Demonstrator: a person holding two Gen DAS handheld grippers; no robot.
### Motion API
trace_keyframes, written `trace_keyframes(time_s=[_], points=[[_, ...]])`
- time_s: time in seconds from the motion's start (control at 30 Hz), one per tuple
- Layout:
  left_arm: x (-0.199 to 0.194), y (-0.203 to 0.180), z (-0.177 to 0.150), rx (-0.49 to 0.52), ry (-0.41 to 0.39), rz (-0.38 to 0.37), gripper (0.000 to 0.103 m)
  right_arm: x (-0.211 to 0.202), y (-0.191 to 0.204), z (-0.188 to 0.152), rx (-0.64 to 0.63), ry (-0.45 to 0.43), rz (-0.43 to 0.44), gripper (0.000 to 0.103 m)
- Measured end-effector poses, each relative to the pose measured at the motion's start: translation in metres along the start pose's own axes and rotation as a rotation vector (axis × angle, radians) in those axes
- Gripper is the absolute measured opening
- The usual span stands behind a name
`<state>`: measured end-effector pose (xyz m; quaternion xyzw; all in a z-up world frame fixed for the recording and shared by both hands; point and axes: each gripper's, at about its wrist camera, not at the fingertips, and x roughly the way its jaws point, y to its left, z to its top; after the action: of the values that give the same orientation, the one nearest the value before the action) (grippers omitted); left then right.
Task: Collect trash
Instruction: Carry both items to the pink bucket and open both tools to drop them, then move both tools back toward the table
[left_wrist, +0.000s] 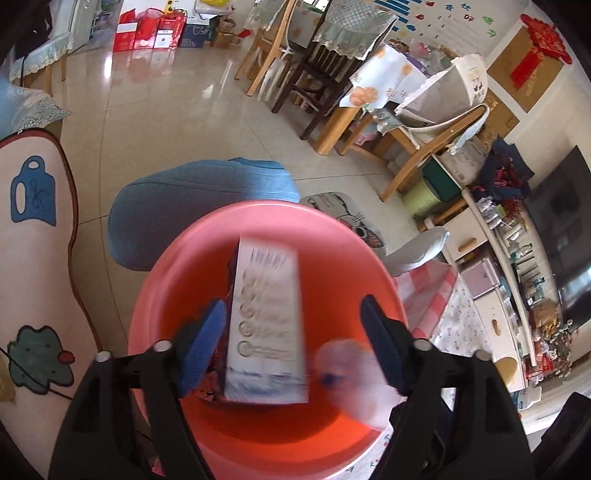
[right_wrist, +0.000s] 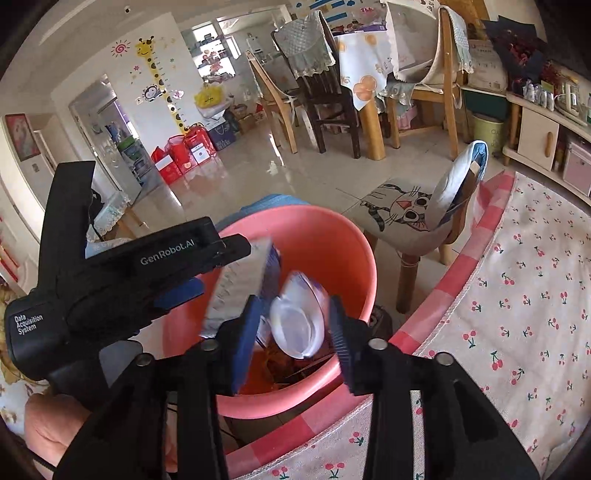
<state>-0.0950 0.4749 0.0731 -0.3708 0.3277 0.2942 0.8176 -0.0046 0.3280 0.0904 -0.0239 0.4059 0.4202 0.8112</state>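
Both tools are hanging over the pink bucket (left_wrist: 155, 295). The left gripper (left_wrist: 291, 332) is standing with jaws spread, a blurred white carton (left_wrist: 267, 325) between them, free of the right pad. The right gripper (right_wrist: 293, 325) is gaping too, a clear plastic cup (right_wrist: 295, 325) tumbling between its pads. Just right of it, a cherry-print tablecloth (right_wrist: 535, 295) is covering the table. Beyond, a cat-cushioned stool (right_wrist: 399, 210) is sitting on glossy tile floor (right_wrist: 240, 173), dining chairs (right_wrist: 314, 92) farther back.

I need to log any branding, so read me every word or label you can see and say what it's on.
"GenRobot.AI": left hand-held gripper, on its black body.
"Data Acquisition System": same body, lower end.
Print on the carton over the pink basin: blurred, unreadable.
Wall stickers: too small.
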Motion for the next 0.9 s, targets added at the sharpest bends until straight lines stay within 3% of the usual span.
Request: trace_keyframes(time_s=[0.2, 0.4, 0.7, 0.9], points=[[-0.005, -0.007, -0.004, 0.041, -0.06, 0.01, 0.086, -0.024, -0.016, -0.02, 0.069, -0.041, -0.067, 0.087], [-0.012, -0.024, -0.013, 0.108, -0.103, -0.066, 0.091, -0.054, -0.028, -0.042, 0.071, -0.058, -0.162, 0.09], [-0.02, -0.057, -0.038, 0.225, -0.099, -0.192, 0.092, -0.097, -0.04, -0.073, 0.007, -0.118, -0.297, 0.092], [-0.028, -0.083, -0.059, 0.331, -0.099, -0.199, 0.092, -0.135, -0.056, -0.092, 0.002, -0.175, -0.35, 0.095]])
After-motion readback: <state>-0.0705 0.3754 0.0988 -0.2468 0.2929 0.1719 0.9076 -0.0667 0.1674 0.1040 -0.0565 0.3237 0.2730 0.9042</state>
